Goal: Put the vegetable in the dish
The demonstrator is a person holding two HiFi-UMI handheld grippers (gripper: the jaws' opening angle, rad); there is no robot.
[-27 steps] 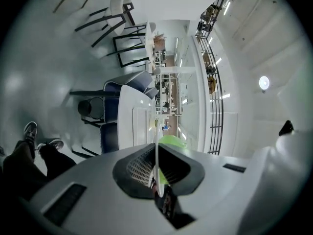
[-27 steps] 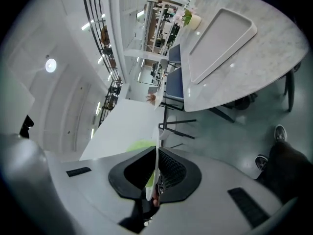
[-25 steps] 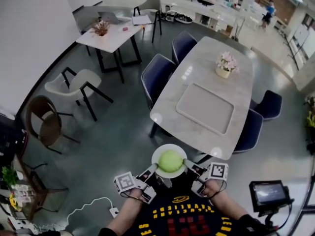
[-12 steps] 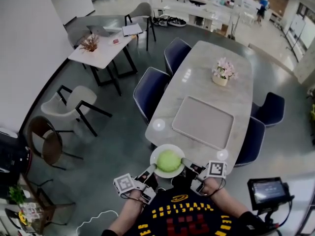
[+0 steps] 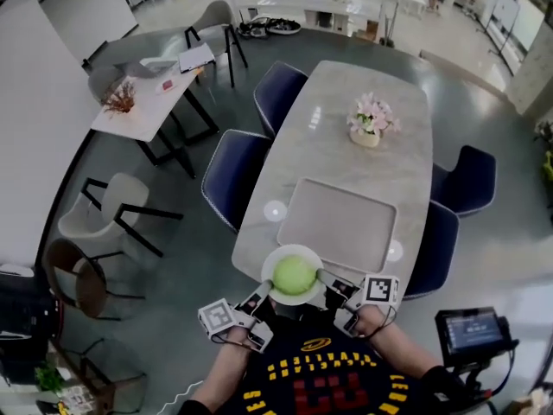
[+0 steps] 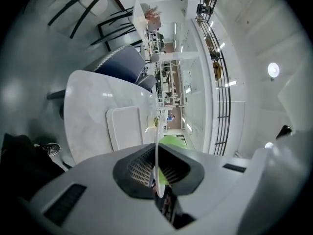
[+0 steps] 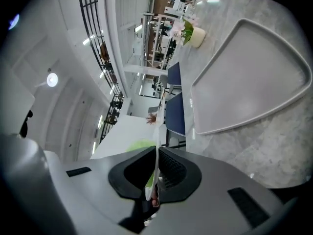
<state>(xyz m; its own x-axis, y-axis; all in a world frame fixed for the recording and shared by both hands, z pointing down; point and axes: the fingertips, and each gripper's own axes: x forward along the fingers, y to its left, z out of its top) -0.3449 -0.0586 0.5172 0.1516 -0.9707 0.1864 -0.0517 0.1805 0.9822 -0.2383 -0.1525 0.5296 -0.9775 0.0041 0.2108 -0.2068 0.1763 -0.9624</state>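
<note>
Pinching the dish (image 5: 281, 256) by opposite rims, left gripper (image 5: 268, 293) and right gripper (image 5: 325, 277) hold it, vegetable (image 5: 295, 276) centred between them, above the table (image 5: 393, 167) at its near edge, tray (image 5: 337, 223) just ahead.

Table (image 5: 406, 145) glossy marble-look stone, tray (image 5: 337, 223) matt smooth plastic-ish, dish (image 5: 289, 250) shiny white, veg (image 5: 295, 275) smooth-skinned.

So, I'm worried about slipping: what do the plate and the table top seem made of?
The plate: white, thin rim, slight sheen; probably glazed ceramic, possibly melamine. The table top: pale grey, veined, with light reflections; polished marble or stone-look slab.
</note>
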